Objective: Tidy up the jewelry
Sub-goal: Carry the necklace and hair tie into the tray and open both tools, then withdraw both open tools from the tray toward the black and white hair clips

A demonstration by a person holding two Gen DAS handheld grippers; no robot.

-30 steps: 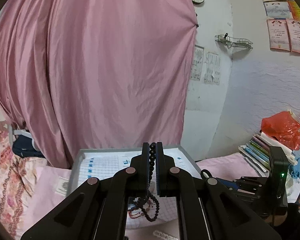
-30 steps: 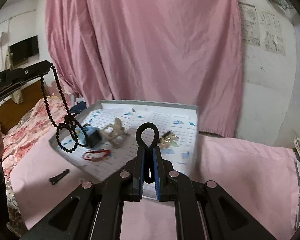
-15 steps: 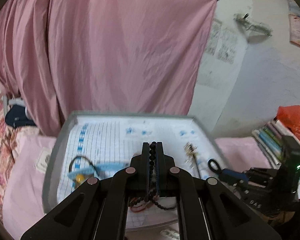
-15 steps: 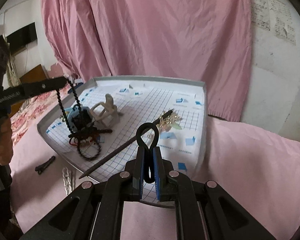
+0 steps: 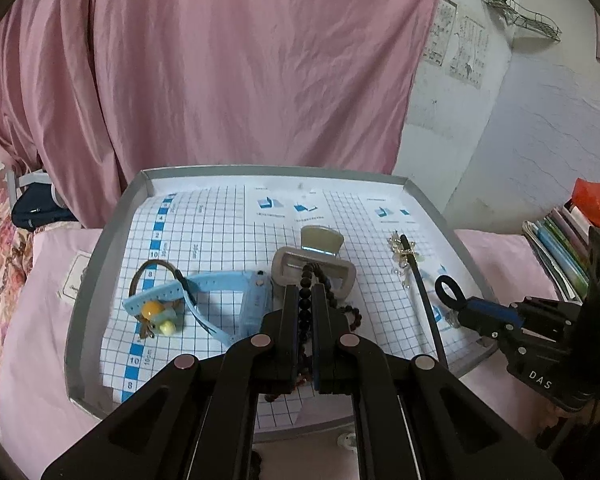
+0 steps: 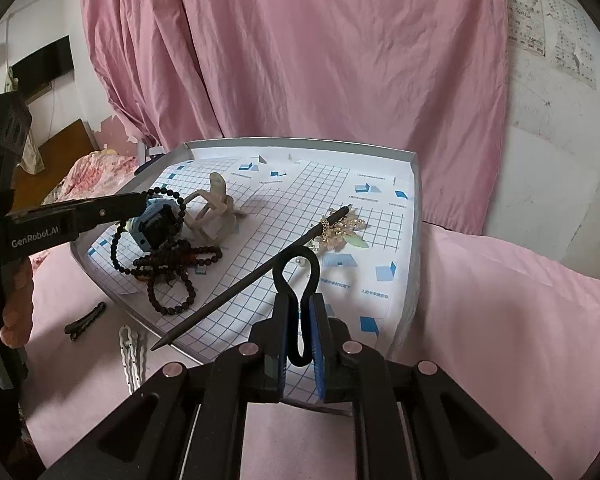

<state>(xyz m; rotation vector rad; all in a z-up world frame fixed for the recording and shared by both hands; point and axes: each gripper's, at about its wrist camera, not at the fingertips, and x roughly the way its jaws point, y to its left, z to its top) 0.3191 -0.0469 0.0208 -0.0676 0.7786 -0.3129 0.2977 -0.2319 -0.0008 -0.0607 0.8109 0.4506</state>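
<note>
A grey tray (image 5: 100, 248) lined with grid paper holds a blue watch (image 5: 256, 300), a beige hair claw (image 5: 320, 240), a black hair stick (image 5: 424, 296) with a gold ornament, and a brown band with a yellow bead (image 5: 152, 308). My left gripper (image 5: 307, 289) is shut on a black bead necklace (image 6: 172, 272). Most of the necklace lies heaped on the tray beside the watch (image 6: 156, 224). My right gripper (image 6: 300, 300) is shut on a black hair tie (image 6: 298, 252) and hovers over the tray's near right part, close to the hair stick (image 6: 240, 280).
A black hair clip (image 6: 85, 320) and a white clip (image 6: 130, 356) lie on the pink cloth in front of the tray. Books (image 5: 556, 244) are stacked at the right. A pink curtain hangs behind the tray.
The left gripper has come down, and the hanging bead necklace now lies mostly heaped on the tray. The right gripper has moved forward over the tray with the hair tie.
</note>
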